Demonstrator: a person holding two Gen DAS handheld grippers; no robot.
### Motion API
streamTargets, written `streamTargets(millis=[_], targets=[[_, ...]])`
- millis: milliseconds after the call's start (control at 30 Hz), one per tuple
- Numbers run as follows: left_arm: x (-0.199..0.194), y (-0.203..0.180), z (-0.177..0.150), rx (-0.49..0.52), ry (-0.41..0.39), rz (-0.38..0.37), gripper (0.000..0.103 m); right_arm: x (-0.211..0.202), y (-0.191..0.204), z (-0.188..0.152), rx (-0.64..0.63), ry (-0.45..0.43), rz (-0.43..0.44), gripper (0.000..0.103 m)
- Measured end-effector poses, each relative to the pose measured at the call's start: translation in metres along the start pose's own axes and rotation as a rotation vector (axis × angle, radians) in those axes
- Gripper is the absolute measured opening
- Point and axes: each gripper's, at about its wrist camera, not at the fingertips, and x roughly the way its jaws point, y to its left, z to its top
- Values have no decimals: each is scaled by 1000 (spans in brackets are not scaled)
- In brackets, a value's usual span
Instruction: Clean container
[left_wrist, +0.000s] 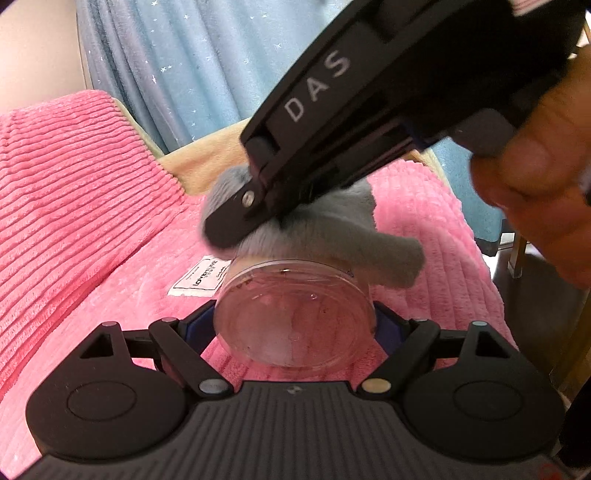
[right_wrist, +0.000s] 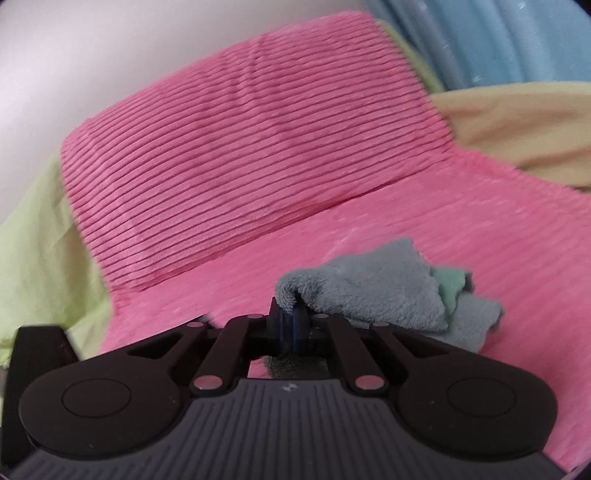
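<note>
A clear round plastic container (left_wrist: 293, 314) with brown specks on its wall lies on its side, base toward the camera, clamped between the fingers of my left gripper (left_wrist: 295, 325). A fluffy grey cloth (left_wrist: 332, 236) is stuffed against its far open end. My right gripper (left_wrist: 258, 206) comes in from the upper right, held by a hand (left_wrist: 535, 192), and is shut on that cloth. In the right wrist view the grey cloth (right_wrist: 376, 291), with a green patch, hangs from the right gripper (right_wrist: 293, 321); the container is hidden there.
A pink ribbed blanket (left_wrist: 92, 236) covers the bed, with a pink ribbed pillow (right_wrist: 240, 147) behind it. A white fabric label (left_wrist: 197, 280) lies on the blanket. Blue starred curtains (left_wrist: 192, 55) hang at the back. A green sheet (right_wrist: 40, 236) shows at the left.
</note>
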Motion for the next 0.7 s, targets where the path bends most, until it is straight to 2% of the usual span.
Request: streamTargets(millis=[100,233,467,600,700], targets=[[-2,4,0,-39,-6,-23,85,-5,-7,2,8,-41,-74,2],[-10,10,3,-85,-30,-40,85,-8,-16,3,54,-55,-76,2],[-37,18,10,-150,-115,-1,85,-9,-26,2,98,-52,-87,3],[-28,24,9,-156,-79,9,85,-8,-29,1,111,-41,-96,4],[-25,27,8,-179,-87,5,85,-7,-32,0,120,-33,-102,4]])
